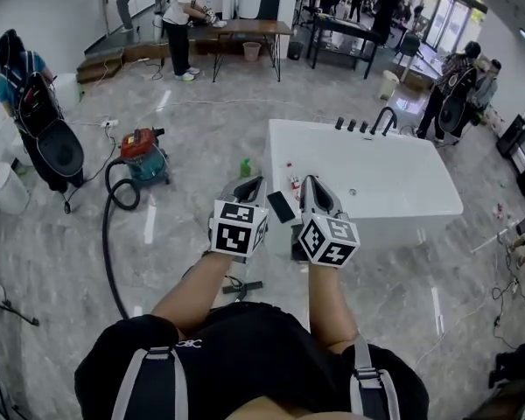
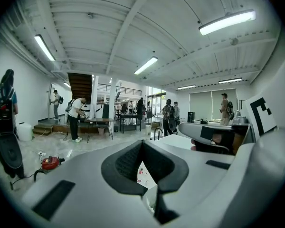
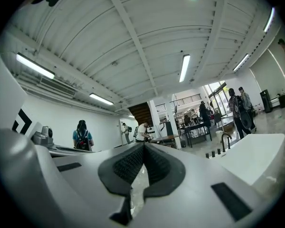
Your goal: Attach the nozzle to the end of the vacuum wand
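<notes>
- Head view: a person stands on the grey marbled floor [image 1: 192,138] with a white two-jaw gripper in each hand. The two are side by side, close together, and point forward at the near edge of the white rectangular bathtub [image 1: 394,191].
- Left gripper [image 1: 249,185]: jaws closed together and empty. The left gripper view [image 2: 142,147] shows the black ridged pads [image 2: 126,163] meeting at the tip with only floor and tub behind them.
- Right gripper [image 1: 311,186]: also closed with nothing held. In the right gripper view [image 3: 143,148] the pads [image 3: 128,165] meet at the tip.
- The red-and-teal canister vacuum [image 1: 144,154] sits on the floor left of the tub, well apart from both grippers.
- Its black ribbed hose [image 1: 107,234] loops off the canister and runs down the floor towards the person's left side.
- A small dark part [image 1: 242,287] lies on the floor under the left forearm. It is too small to tell whether it is the nozzle or the wand end.
- A green bottle [image 1: 245,167] stands just beside the tub's near-left corner.
- Black taps [image 1: 367,125] sit on the tub's far rim.
- Other people stand at a wooden table [image 1: 245,29] at the far end of the room.
</notes>
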`<state>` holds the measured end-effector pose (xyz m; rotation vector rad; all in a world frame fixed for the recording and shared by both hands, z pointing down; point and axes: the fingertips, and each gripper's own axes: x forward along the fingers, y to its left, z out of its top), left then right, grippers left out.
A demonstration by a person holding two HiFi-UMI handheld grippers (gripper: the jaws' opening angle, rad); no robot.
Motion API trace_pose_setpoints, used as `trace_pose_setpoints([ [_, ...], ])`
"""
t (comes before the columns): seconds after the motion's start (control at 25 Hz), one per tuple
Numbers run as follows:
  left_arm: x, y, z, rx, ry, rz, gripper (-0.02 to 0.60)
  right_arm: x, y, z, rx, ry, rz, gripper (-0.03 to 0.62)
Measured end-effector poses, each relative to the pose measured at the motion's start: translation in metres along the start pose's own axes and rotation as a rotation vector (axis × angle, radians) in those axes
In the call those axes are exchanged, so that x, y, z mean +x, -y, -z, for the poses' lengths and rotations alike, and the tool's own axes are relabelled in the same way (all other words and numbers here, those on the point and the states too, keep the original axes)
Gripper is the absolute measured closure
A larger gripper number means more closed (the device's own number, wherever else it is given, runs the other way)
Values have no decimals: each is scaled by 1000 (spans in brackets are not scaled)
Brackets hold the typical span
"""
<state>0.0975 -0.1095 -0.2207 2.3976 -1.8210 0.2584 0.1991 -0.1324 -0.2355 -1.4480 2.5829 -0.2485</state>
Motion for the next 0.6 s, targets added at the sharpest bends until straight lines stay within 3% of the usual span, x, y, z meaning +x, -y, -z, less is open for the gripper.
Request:
trace_pose_setpoints([
  [0.6,11,-3,9,-4,22,11,572,8,10,17,9,-20,4,580],
])
